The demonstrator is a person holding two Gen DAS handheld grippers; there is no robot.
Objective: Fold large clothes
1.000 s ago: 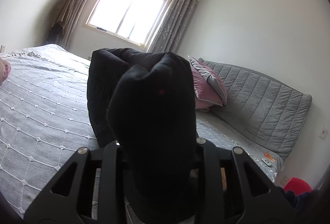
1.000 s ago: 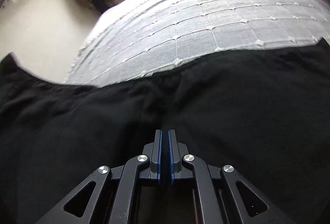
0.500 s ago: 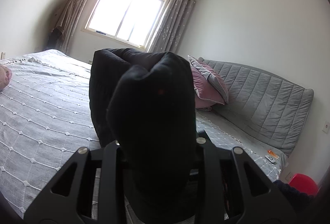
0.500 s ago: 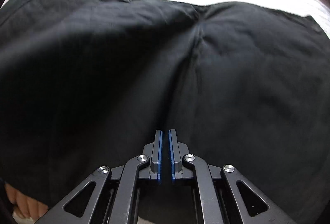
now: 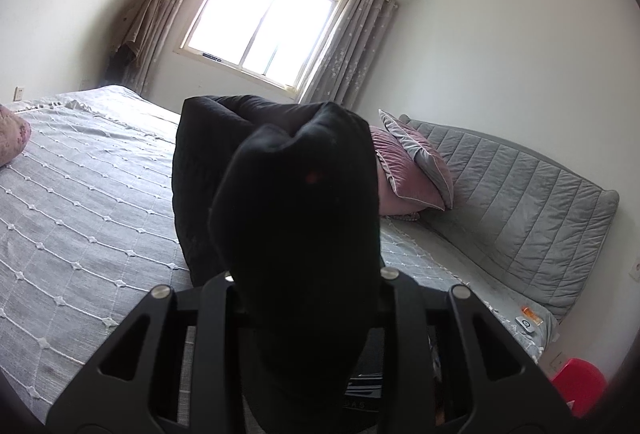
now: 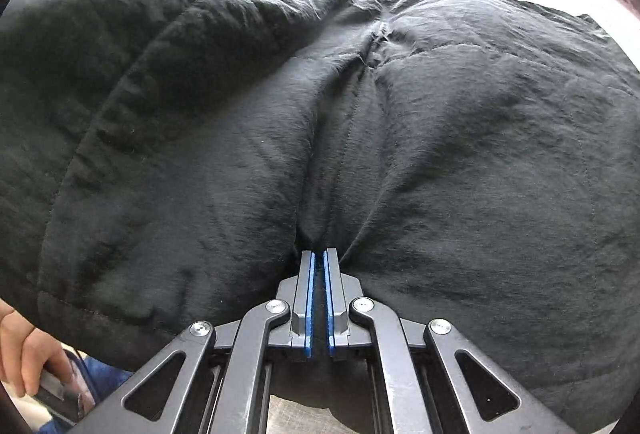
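A large black padded garment (image 6: 400,154) fills the right wrist view, puffed up with a seam running up its middle. My right gripper (image 6: 319,258) is shut on a pinch of its fabric, the blue pads pressed together on the cloth. In the left wrist view a thick bunched fold of the same black garment (image 5: 296,202) stands up between the fingers of my left gripper (image 5: 308,286), which is shut on it; the fingertips are hidden by the cloth. It is held above the grey quilted bed (image 5: 80,218).
A grey padded headboard (image 5: 520,210) and pink and grey pillows (image 5: 412,170) lie to the right. A bright window (image 5: 260,22) with curtains is behind. A red object (image 5: 576,390) sits on the floor. A person's hand (image 6: 24,350) shows at the lower left.
The right gripper has swept across with the garment, so black cloth now covers the bed that showed before. The left gripper has shifted slightly, still holding its fold.
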